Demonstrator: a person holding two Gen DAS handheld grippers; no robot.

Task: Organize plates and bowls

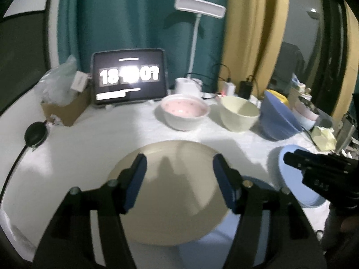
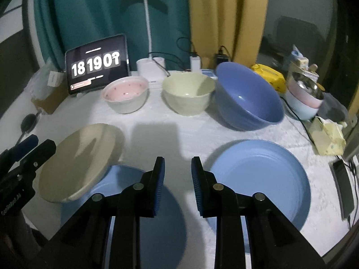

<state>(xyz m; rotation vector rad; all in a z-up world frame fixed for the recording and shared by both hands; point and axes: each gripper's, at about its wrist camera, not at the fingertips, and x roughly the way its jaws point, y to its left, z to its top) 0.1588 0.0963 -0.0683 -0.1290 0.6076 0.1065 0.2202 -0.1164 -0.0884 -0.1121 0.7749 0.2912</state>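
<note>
The left gripper (image 1: 179, 179) stands open and empty over the beige plate (image 2: 78, 161), which leans on the blue plate (image 2: 139, 213), probably for stacking. The right gripper (image 2: 177, 183), beside that blue plate, holds nothing.

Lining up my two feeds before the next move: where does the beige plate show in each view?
Left wrist: beige plate bottom centre, behind the left claw.
Right wrist: beige plate lower left, tilted, its edge over a blue plate.
Shared landmark: tablet clock at the table's back.
</note>
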